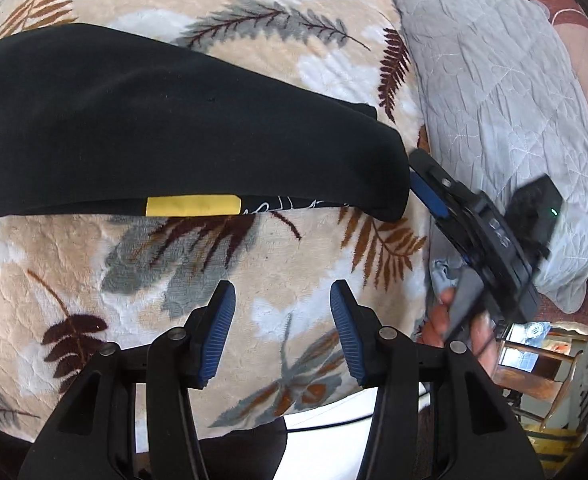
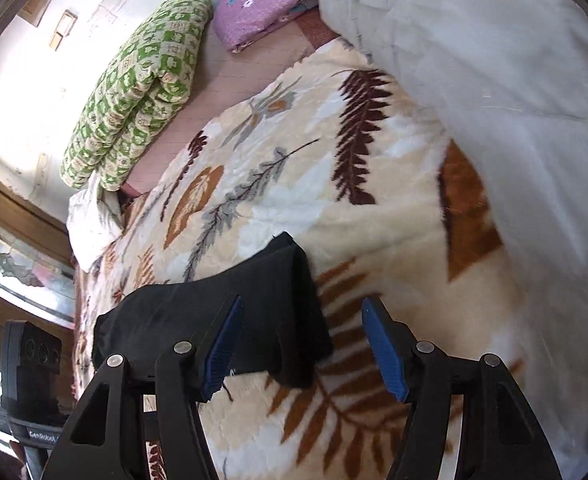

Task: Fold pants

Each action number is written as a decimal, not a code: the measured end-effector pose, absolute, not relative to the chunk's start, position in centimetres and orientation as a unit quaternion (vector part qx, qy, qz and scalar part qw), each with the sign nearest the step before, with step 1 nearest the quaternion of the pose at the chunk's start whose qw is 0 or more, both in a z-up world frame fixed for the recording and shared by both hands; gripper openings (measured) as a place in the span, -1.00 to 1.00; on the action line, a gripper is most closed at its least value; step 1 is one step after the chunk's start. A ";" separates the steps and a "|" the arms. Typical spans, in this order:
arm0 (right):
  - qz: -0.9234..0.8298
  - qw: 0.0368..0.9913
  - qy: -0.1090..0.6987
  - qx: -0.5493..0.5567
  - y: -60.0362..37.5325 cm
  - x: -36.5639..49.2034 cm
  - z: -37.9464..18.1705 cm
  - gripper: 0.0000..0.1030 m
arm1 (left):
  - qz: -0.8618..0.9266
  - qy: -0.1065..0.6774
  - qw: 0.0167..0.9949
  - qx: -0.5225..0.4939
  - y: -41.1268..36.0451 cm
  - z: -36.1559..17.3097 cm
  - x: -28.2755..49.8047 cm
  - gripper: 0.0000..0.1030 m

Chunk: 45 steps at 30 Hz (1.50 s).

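My bed has a big soft blanket (image 1: 294,60) with leaves on it. A gray quilt (image 1: 494,100) lies beside the blanket. A green pillow (image 2: 142,84) and a purple one (image 2: 266,0) sit far back by the wall. The black pants (image 1: 154,132) lie folded on the blanket. My left tool (image 1: 282,332) is spread over the blanket with nothing in it. My right tool (image 2: 302,348) is spreading wider at the pants' end and pinches nothing.
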State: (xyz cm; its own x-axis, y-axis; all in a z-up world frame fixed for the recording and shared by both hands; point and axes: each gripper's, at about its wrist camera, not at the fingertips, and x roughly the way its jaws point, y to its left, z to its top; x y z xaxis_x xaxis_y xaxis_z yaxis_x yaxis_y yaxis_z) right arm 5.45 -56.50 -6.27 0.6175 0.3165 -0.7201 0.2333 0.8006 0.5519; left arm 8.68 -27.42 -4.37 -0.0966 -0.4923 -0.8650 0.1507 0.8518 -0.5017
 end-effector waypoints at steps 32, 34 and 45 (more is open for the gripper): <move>0.131 0.809 0.504 0.271 -54.6 12.3 -5.9 -0.54 | -0.156 0.672 0.648 -0.322 -32.0 -8.5 7.7 -0.07; 0.125 0.804 0.514 0.271 -54.8 12.8 -6.7 -0.45 | -0.155 0.676 0.640 -0.331 -31.6 -8.7 7.6 -0.07; 0.096 0.791 0.515 0.317 -58.3 10.0 -8.9 -0.28 | -0.161 0.675 0.626 -0.357 -32.6 -9.9 8.1 -0.07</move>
